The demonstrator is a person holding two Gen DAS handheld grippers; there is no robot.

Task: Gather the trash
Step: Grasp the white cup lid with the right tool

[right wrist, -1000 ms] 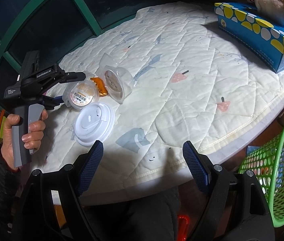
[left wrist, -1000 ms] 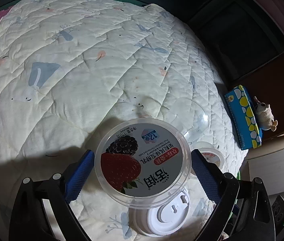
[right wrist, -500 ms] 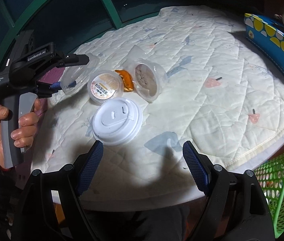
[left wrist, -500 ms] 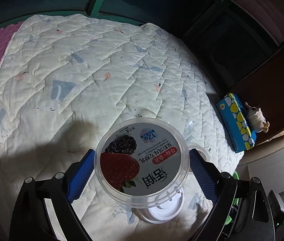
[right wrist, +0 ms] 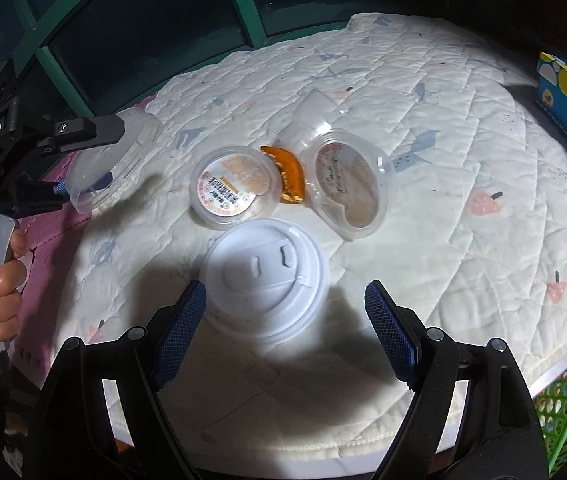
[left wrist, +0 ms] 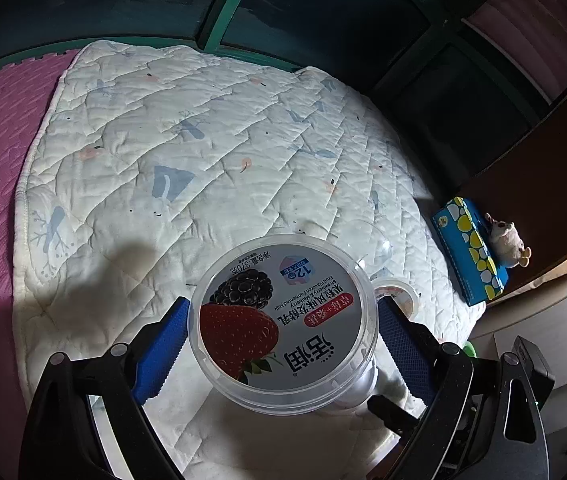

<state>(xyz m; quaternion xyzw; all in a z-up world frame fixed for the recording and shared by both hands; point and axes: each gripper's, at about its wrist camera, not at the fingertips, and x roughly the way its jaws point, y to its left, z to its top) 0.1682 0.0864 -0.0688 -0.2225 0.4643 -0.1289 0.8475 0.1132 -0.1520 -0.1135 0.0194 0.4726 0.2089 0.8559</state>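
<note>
I hold the yogurt tub [left wrist: 283, 326] gripped in my left hand-held gripper [left wrist: 279, 344], lifted above the quilt [left wrist: 211, 168]. My right hand-held gripper [right wrist: 285, 318] hangs open just over the white lid [right wrist: 267, 280], which lies near two small cups [right wrist: 233, 184] and an orange scrap [right wrist: 289, 176]. The clear tub looks slippery and could squirm free; closing on the flat lid may snag quilt instead.

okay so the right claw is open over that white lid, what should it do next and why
Probably ease the right claw down and forward to straddle the white lid, then close. The lid lies flat just ahead of its open fingers, and the left claw is already shut on the yogurt tub, so the lid is the nearest free trash.
</note>
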